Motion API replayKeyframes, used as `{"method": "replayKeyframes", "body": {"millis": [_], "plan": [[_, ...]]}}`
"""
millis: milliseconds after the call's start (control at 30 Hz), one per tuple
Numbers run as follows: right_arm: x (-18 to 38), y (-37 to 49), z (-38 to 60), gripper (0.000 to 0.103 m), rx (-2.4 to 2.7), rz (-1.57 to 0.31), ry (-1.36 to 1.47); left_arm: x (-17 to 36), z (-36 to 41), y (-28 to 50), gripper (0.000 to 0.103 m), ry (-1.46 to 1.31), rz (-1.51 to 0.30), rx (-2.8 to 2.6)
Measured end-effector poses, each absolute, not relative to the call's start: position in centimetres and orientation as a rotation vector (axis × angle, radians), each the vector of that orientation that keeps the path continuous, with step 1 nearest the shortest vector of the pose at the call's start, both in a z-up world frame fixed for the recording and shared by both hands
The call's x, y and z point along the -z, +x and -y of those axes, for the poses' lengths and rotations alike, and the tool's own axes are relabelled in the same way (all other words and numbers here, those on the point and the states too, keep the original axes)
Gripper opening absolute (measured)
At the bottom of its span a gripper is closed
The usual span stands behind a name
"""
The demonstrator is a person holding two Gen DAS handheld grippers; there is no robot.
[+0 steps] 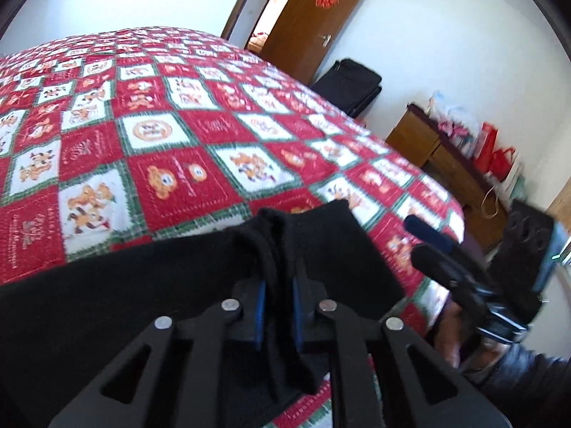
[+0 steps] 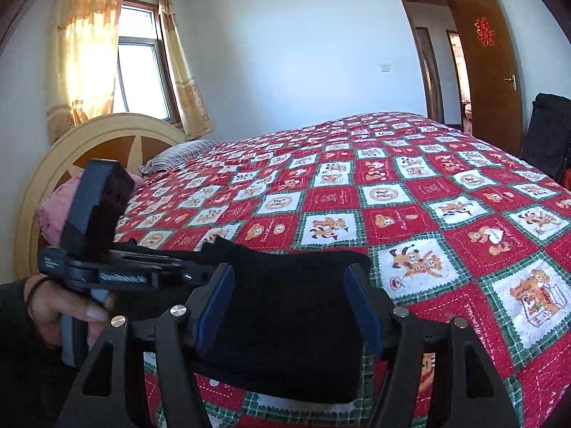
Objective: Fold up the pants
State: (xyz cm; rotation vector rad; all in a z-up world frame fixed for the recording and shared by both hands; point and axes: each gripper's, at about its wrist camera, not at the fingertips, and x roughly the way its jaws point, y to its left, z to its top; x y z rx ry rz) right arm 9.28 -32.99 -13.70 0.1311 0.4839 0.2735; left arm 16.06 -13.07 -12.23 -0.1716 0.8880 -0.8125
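The black pants (image 1: 150, 278) lie at the near edge of the bed on a red and white patchwork quilt (image 1: 200, 135). My left gripper (image 1: 278, 306) is shut on a bunched fold of the pants, the blue pads pressing the cloth from both sides. In the right wrist view the pants (image 2: 285, 306) lie between the spread fingers of my right gripper (image 2: 289, 310), which is open and not clamping the cloth. The right gripper also shows in the left wrist view (image 1: 431, 246), to the right of the pants. The left gripper's body shows in the right wrist view (image 2: 107, 264), at the left.
The quilt (image 2: 392, 185) covers the whole bed. A wooden headboard (image 2: 89, 149) and pillows (image 2: 178, 155) are at the far left. A black suitcase (image 1: 348, 85), a wooden cabinet (image 1: 428, 146) with red bags (image 1: 494, 155) and an open door (image 1: 314, 18) stand beyond the bed.
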Motion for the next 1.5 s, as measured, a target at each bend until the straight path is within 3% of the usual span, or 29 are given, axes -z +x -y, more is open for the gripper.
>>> {"method": "replayKeyframes", "body": {"millis": [100,633,1233,1433,1500], "plan": [[13.8,9.6,33.7,0.071,-0.26,-0.488,0.168,11.3,11.3,16.3,0.013,-0.222,-0.882,0.797],[14.8,10.4,32.7,0.072,-0.257,-0.543,0.12,14.0,2.7,16.8,0.013,-0.454,-0.962,0.644],[15.6,8.7,27.2,0.073,-0.487,-0.545,-0.069,17.1,-1.6,17.4,0.014,-0.487,-0.996,0.523],[19.8,9.2,22.7,0.073,-0.585,-0.771,-0.241,17.6,-1.4,17.2,0.02,-0.428,-0.989,0.501],[20.5,8.6,21.7,0.073,-0.554,-0.748,-0.345,17.5,-1.3,17.0,0.021,-0.416,-0.984,0.505]]}}
